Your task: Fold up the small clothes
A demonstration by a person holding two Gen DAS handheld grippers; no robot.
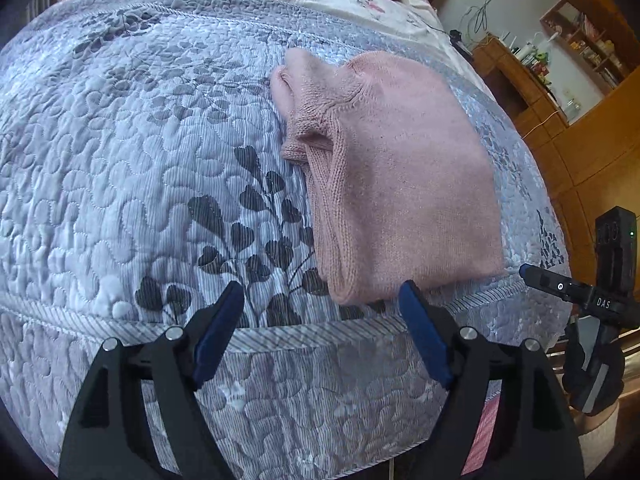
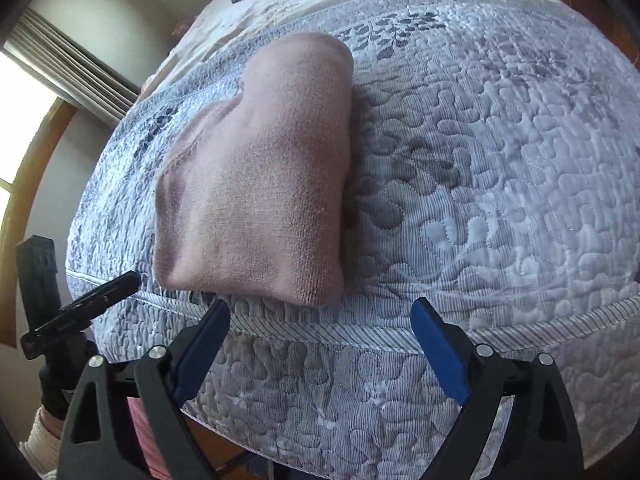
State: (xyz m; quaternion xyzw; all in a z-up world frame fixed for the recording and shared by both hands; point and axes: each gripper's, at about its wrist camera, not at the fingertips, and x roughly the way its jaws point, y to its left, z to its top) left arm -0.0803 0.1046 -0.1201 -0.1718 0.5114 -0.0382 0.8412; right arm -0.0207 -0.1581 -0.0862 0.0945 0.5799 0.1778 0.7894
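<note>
Blue-padded fingers (image 1: 218,334) of my left gripper (image 1: 322,336) stood wide apart, gripping nothing, hovering over the near edge of the quilted bedspread (image 1: 120,184). Right gripper (image 2: 320,350) matched: jaws spread, empty, at the same edge. Pink knit sweater (image 1: 404,184) lay folded into 1 compact bundle on the bedspread, its near end just beyond the fingertips of both grippers, ribbed collar at the far end. From the right wrist view the sweater (image 2: 260,184) sat left of centre. Wooden shelves (image 1: 560,60) stood beyond the bed.
</note>
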